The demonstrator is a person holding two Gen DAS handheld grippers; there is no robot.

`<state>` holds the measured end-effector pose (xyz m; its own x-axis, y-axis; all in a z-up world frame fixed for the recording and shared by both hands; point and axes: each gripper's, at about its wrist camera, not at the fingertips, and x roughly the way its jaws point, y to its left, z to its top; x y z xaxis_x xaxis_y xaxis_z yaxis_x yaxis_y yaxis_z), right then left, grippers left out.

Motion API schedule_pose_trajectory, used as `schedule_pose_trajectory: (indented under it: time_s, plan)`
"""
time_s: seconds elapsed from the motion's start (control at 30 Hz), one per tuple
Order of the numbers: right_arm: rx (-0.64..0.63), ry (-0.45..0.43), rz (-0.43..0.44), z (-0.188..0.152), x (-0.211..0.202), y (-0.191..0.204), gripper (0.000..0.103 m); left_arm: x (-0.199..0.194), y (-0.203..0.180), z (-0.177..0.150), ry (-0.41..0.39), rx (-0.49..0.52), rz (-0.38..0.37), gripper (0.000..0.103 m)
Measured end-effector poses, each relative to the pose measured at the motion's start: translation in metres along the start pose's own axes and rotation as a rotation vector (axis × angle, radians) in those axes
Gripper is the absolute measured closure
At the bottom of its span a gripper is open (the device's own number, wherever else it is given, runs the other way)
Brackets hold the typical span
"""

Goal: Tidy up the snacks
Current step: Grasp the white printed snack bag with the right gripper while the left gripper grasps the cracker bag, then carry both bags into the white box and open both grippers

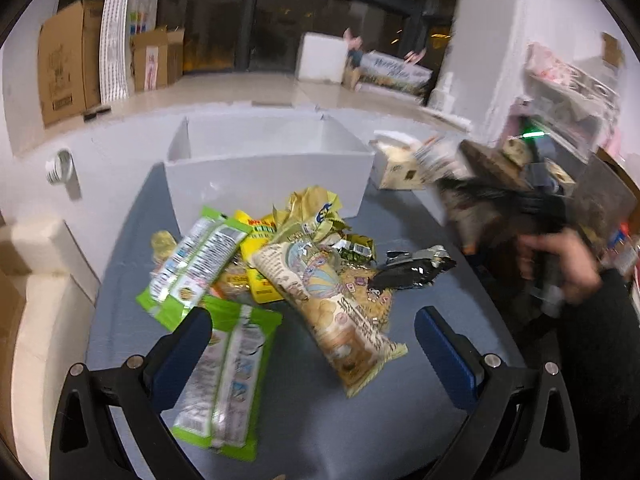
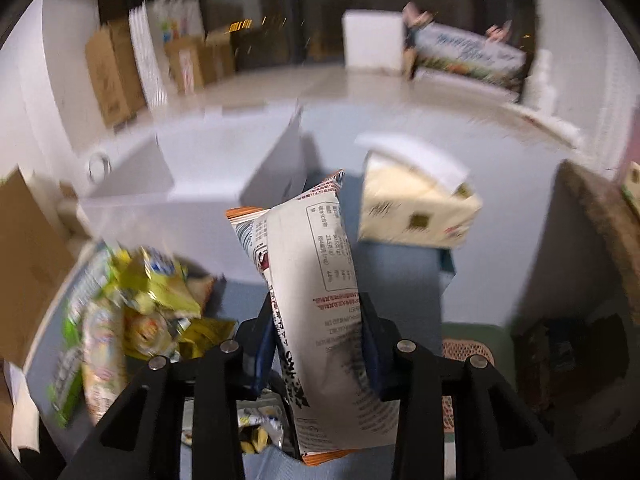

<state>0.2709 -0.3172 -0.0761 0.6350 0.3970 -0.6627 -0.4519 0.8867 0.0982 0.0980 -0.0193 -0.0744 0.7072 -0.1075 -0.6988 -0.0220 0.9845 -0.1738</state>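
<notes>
A pile of snack packets (image 1: 276, 264) lies on the blue-grey table (image 1: 420, 360) in front of an open white box (image 1: 264, 164). Green packets (image 1: 192, 264), a yellow one (image 1: 256, 256), a tan long packet (image 1: 332, 312) and a black one (image 1: 412, 268) show. My left gripper (image 1: 314, 340) is open and empty, just above the near side of the pile. My right gripper (image 2: 318, 320) is shut on a white printed snack packet (image 2: 316, 264), held upright above the table; it appears blurred in the left wrist view (image 1: 500, 196). The white box also shows in the right wrist view (image 2: 224, 184).
A cream tissue box (image 1: 396, 164) stands right of the white box, also in the right wrist view (image 2: 416, 204). A brown board (image 2: 604, 224) is at the right. Cardboard boxes (image 1: 68, 64) stand on the floor behind. The pile is at the lower left in the right wrist view (image 2: 132, 304).
</notes>
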Motion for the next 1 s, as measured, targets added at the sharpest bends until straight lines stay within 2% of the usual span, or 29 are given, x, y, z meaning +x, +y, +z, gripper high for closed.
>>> schedule_pose_trajectory:
  time_s: [0.1,0.13,0.23,0.43,0.47,0.5,0.53,0.63,0.7,1.0]
  plan:
    - [0.064,-0.083,0.013,-0.003,-0.043,-0.004,0.063,0.037,-0.004,0.008,0.073,-0.077,0.013,0.000]
    - [0.083,-0.107,0.028,-0.005,-0.058,-0.004,0.063,0.055,-0.006,0.011,0.108,-0.104,0.034,0.000]
    - [0.110,-0.171,0.057,-0.024,-0.099,0.003,0.063,0.086,-0.012,0.013,0.137,-0.132,0.105,0.000]
    - [0.099,-0.197,0.127,-0.056,-0.136,0.021,0.063,0.138,-0.020,0.011,0.193,-0.151,0.258,0.000]
    - [0.106,-0.200,0.144,-0.061,-0.141,0.021,0.063,0.145,-0.020,0.009,0.211,-0.156,0.279,0.012]
    - [0.106,-0.207,0.154,-0.066,-0.146,0.023,0.063,0.150,-0.019,0.007,0.233,-0.159,0.292,0.044]
    - [0.102,-0.212,0.152,-0.069,-0.146,0.026,0.063,0.156,-0.019,0.005,0.262,-0.155,0.286,0.050]
    - [0.091,-0.196,0.157,-0.077,-0.141,0.030,0.063,0.153,-0.025,0.004,0.236,-0.104,0.273,0.056]
    - [0.100,-0.178,0.167,-0.081,-0.134,0.031,0.063,0.145,-0.028,0.003,0.212,-0.070,0.255,0.065]
    - [0.132,-0.150,0.191,-0.087,-0.119,0.035,0.063,0.075,-0.028,0.011,0.080,0.011,0.153,0.067]
